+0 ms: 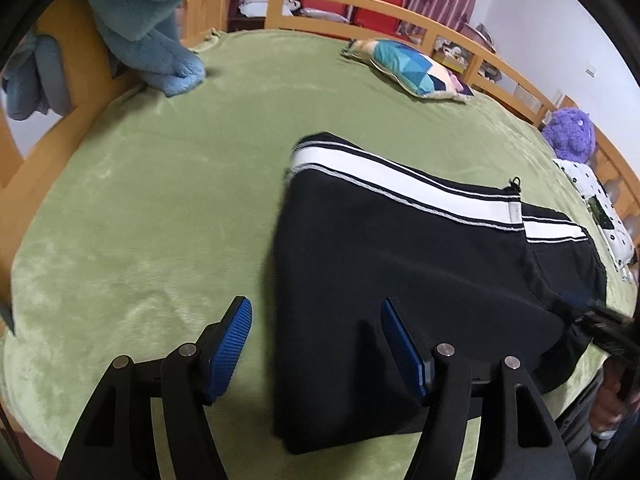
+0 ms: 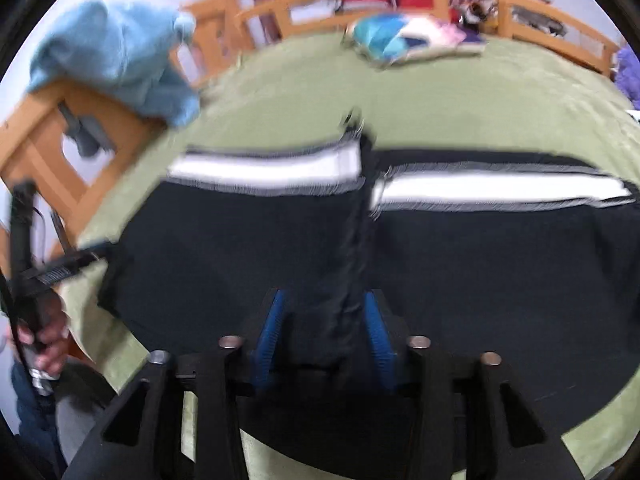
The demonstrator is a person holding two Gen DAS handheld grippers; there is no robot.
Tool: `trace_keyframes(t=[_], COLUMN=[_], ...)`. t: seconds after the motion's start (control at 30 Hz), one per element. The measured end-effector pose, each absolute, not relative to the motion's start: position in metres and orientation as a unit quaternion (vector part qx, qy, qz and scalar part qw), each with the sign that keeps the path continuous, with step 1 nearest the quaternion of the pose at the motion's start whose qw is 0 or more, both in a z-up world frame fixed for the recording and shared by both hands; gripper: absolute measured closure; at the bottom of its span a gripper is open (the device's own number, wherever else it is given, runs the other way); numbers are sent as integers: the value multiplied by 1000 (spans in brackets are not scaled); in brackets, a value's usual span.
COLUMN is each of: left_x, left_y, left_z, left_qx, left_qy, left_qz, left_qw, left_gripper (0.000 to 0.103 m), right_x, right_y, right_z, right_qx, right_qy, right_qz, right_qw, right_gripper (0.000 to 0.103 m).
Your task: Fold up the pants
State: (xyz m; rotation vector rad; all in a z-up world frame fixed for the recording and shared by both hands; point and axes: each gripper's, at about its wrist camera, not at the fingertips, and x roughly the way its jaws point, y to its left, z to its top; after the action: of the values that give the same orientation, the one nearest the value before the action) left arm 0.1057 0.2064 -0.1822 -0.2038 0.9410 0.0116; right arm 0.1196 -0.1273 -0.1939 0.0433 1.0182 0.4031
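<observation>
Black pants with a white side stripe lie folded over on the green bed cover. My left gripper is open just above the near left edge of the pants, one pad over the cover, the other over the cloth. In the blurred right wrist view the pants spread across the bed, and a raised ridge of black cloth runs between the blue pads of my right gripper. Its jaws stand partly apart, with the cloth filling the gap. The right gripper also shows at the right edge of the left wrist view.
A blue plush blanket hangs over the wooden bed frame at the left. A patterned cushion lies at the far side. A purple plush toy and a spotted cloth sit at the right.
</observation>
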Motion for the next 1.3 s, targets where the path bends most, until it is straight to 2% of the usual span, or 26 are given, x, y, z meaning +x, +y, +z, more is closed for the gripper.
trace_keyframes(t=[0.1,0.23,0.4,0.5,0.57,0.63,0.67,0.97,1.0,1.07,1.1,1.13,1.2,1.27,1.3], left_x=[99,95,98,102,103,104,104,104,104,105,105,104,104,104,103], left_y=[214,221,226,226,225,224,224,222,222,224,225,226,228,229,229], left_z=[-179,-178,-180,-184,-188,-190,-190,-190,-190,-191,-192,-193,-193,-195,-196], left_qx=[-106,-111,-128,-131,-130,-129,-129,-128,-128,-127,-129,-132,-138,-141,-143], left_qy=[445,441,443,453,460,464,464,468,469,471,472,473,472,472,473], left_qz=[5,0,-4,-8,-9,-8,-7,4,4,7,8,8,1,-3,-5], left_qw=[889,891,887,882,878,877,876,874,874,873,872,871,871,870,869], left_gripper=[38,38,38,38,38,38,38,38,38,38,38,38,38,38,38], right_x=[107,97,82,88,96,110,117,214,222,230,228,225,223,221,219], right_y=[-129,-158,-144,-145,-148,-146,-145,-129,-126,-123,-129,-143,-157,-151,-145], right_z=[-196,-194,-212,-199,-187,-176,-174,-216,-222,-222,-214,-204,-204,-212,-219], right_qx=[22,105,60,65,67,53,48,67,65,49,62,107,158,121,84], right_qy=[466,470,486,478,464,443,436,489,505,513,493,467,466,480,495], right_qz=[178,207,202,210,217,210,208,172,174,175,182,192,189,170,159], right_qw=[867,851,848,851,857,870,874,853,843,839,848,856,850,852,850], right_gripper=[95,96,95,88,78,58,57,57,73,85,88,88,87,81,74])
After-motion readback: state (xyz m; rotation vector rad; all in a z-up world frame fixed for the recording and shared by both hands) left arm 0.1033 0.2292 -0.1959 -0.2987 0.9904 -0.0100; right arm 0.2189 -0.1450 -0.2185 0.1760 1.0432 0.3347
